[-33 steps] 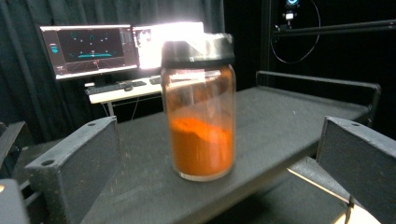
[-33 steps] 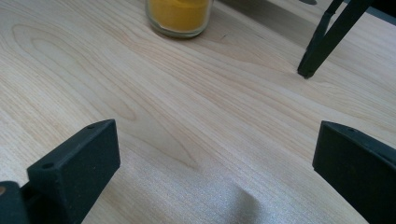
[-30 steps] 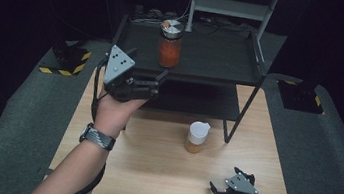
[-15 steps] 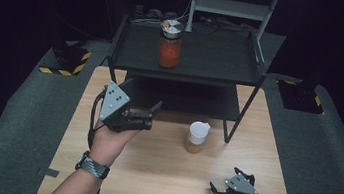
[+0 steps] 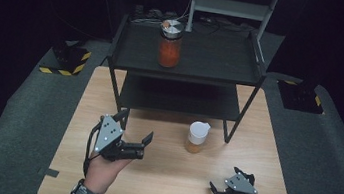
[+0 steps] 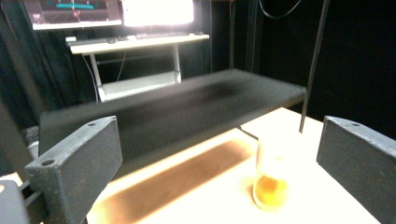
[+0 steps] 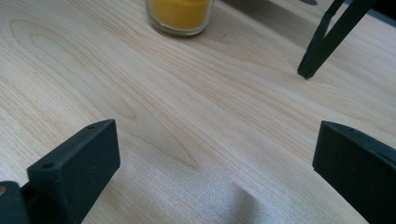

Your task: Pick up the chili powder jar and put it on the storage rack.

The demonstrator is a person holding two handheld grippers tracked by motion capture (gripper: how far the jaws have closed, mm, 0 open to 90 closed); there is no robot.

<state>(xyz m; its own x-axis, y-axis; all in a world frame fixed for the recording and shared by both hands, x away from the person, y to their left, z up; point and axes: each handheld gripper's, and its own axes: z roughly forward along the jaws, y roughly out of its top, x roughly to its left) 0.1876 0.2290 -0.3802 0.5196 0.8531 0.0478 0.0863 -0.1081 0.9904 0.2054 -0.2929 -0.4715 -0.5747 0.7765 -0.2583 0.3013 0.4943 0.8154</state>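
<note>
Two hand-held grippers work over a light wooden table (image 5: 163,186). The left gripper (image 5: 140,142) sits at lower left of the high view, held above the table with its jaws spread wide and nothing between them. The right gripper (image 5: 214,189) rests low at lower right, its jaws also wide apart and empty.

There are two containers. One small cup (image 5: 197,137) with a white upper part and yellow-orange contents stands on the table at centre right, between the two grippers and apart from both. In the left gripper view the cup (image 6: 271,179) appears at lower right, blurred, framed between the open jaws. In the right gripper view its yellow base (image 7: 180,14) sits at the top edge.

One jar (image 5: 170,44) of orange-red contents with a metal lid stands on the top level of a black two-tier shelf (image 5: 214,65), in the upper centre. One shelf leg (image 5: 229,130) stands just right of the cup.
</note>
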